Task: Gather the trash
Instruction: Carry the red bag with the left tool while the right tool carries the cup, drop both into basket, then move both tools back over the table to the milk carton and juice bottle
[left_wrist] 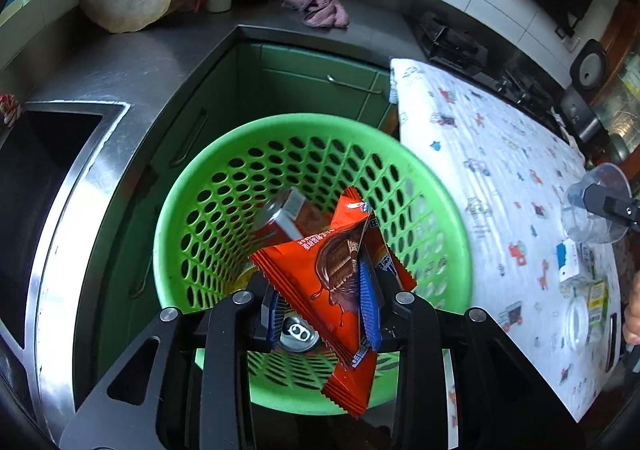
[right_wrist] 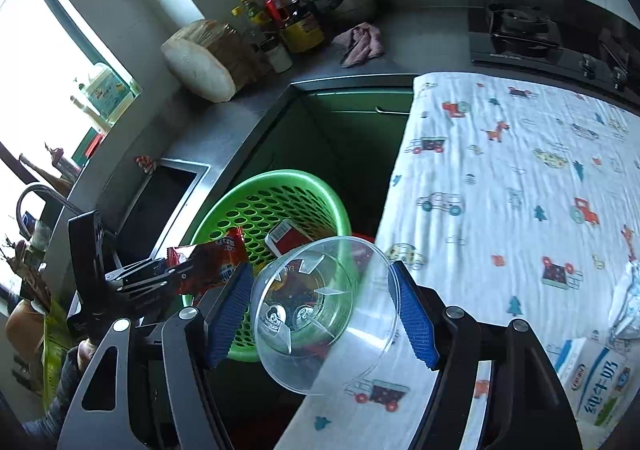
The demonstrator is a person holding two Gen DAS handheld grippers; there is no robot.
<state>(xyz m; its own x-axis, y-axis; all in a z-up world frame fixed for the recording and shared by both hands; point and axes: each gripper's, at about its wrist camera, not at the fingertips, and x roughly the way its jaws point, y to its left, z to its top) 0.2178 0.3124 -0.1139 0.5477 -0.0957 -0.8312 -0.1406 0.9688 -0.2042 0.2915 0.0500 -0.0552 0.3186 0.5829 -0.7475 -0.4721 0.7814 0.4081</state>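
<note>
An orange snack wrapper (left_wrist: 332,282) is pinched in the nearly closed left gripper (left_wrist: 326,302) directly above the green perforated basket (left_wrist: 180,218), where a can (left_wrist: 298,334) and a red carton (left_wrist: 288,216) already lie. A clear plastic cup (right_wrist: 324,314) is clamped between the part-open right gripper (right_wrist: 320,314), near the basket's right side. A milk carton (right_wrist: 596,382) and crumpled packaging (right_wrist: 630,302) are left on the cloth-covered tabletop (right_wrist: 520,170), so collection is judged partly done.

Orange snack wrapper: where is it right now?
Left wrist view, centre: the orange wrapper is pinched in the left gripper, above the green basket.
</note>
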